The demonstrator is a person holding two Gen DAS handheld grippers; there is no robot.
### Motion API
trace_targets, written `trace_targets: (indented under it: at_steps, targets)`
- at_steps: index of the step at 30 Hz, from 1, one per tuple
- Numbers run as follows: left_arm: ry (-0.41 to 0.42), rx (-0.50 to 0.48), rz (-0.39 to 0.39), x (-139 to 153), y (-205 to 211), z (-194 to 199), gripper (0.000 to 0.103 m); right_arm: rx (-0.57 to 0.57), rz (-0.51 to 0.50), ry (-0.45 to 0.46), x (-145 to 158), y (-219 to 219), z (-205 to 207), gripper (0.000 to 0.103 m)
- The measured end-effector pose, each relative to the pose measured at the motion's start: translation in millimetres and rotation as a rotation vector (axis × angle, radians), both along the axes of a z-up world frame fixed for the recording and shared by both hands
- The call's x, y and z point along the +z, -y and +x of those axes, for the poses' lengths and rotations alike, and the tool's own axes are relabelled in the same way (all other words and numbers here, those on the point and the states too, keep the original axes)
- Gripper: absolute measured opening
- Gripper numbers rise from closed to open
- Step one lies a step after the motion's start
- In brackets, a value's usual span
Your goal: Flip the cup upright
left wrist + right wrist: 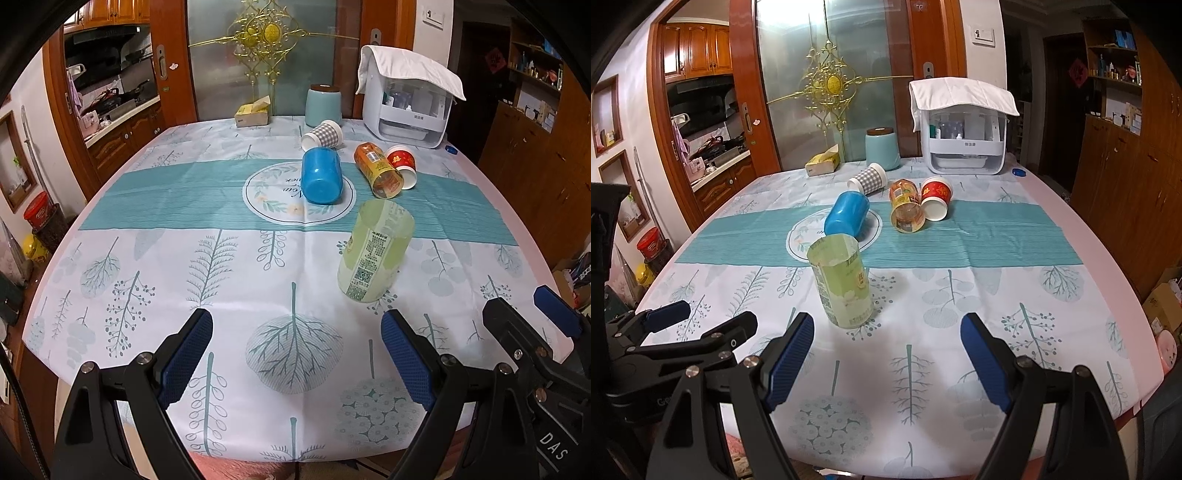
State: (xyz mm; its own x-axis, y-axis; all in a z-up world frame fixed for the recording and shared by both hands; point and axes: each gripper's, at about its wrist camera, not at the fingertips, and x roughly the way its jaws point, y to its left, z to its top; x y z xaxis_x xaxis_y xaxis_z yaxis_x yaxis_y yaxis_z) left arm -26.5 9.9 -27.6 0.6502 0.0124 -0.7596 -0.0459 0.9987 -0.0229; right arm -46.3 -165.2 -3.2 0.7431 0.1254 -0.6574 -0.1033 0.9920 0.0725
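A pale green cut-bottle cup (375,251) (842,282) stands upright on the tablecloth, mouth up, nearest to both grippers. Behind it lie a blue cup (321,175) (846,216), an orange clear cup (378,170) (905,210), a red paper cup (403,164) (935,197) and a grey checked paper cup (322,134) (868,179), all on their sides. My left gripper (297,354) is open and empty, short of the green cup. My right gripper (886,356) is open and empty, just right of the green cup. Each gripper shows at the edge of the other's view.
At the table's far edge stand a light blue canister (323,103) (882,147), a yellow tissue box (253,112) (823,162) and a white cloth-covered appliance (406,99) (964,129). A blue bottle cap (450,149) (1019,172) lies at the right. Cabinets flank the table.
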Motion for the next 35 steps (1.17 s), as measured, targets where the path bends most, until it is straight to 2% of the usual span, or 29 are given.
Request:
trace_targets:
  at_steps: [35]
  targets:
    - [-0.037, 0.006, 0.027, -12, -2, 15, 0.092, 0.012, -0.014, -0.039, -11, 0, 17, 0.082]
